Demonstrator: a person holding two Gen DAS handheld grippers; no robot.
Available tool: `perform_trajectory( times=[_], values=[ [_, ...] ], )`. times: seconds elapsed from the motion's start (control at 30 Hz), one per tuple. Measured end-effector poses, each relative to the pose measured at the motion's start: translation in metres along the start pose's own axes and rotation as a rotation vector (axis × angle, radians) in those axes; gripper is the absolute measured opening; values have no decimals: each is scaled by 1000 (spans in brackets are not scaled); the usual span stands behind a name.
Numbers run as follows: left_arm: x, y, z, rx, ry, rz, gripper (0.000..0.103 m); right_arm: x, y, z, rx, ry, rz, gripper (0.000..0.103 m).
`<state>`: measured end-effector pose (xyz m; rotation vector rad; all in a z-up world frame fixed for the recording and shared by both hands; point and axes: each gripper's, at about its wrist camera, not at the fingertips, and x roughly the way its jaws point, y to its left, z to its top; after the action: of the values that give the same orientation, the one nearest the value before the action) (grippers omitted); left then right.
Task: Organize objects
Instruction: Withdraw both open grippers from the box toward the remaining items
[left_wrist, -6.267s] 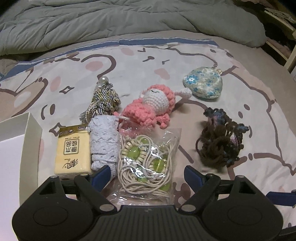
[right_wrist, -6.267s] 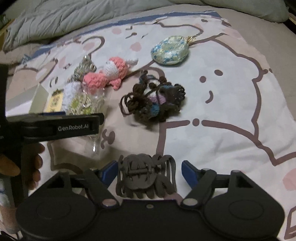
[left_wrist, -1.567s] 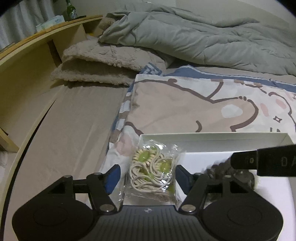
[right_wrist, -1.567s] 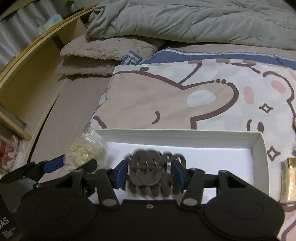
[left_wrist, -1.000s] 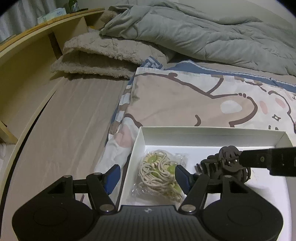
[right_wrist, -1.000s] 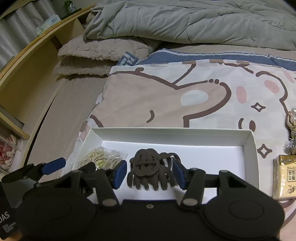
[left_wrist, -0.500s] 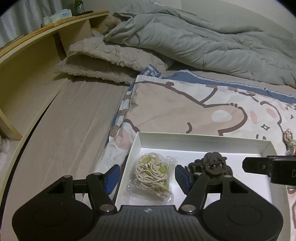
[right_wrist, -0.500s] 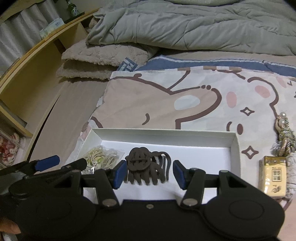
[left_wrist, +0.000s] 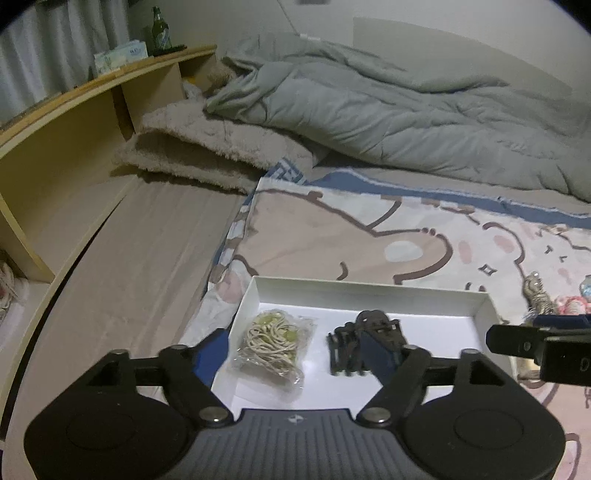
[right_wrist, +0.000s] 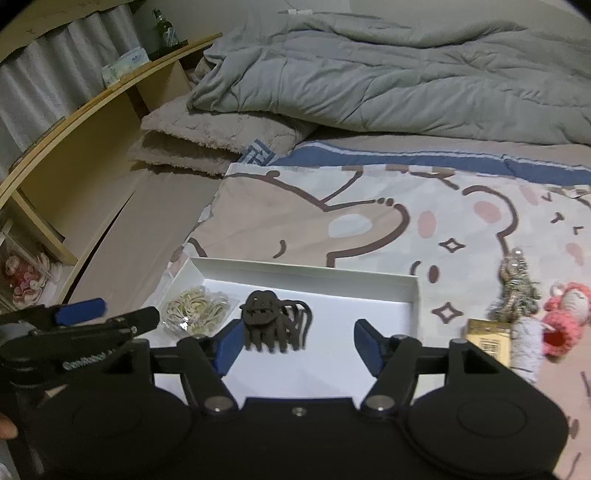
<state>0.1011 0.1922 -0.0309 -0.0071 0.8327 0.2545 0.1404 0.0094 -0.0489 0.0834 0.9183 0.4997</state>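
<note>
Both grippers' fingers just opened wide, holding nothing: left gripper (left_wrist: 295, 352), right gripper (right_wrist: 297, 345). Cord bag (left_wrist: 273, 338) and hair claw (right_wrist: 275, 321) lie in white box (left_wrist: 369, 290).

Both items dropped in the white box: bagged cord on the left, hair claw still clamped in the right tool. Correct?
Not quite. The hair claw lies loose in the white box; the right tool is open, pads clear of it, per the right wrist view. The bagged cord is left of it.
</note>
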Motion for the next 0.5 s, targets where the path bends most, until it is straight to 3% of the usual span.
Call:
perform_trajectory(
  times=[0.5],
  values=[
    [-59, -35, -17, 1, -52, -40, 96, -70, -35, -22, -94, -74, -51, 71]
  ],
)
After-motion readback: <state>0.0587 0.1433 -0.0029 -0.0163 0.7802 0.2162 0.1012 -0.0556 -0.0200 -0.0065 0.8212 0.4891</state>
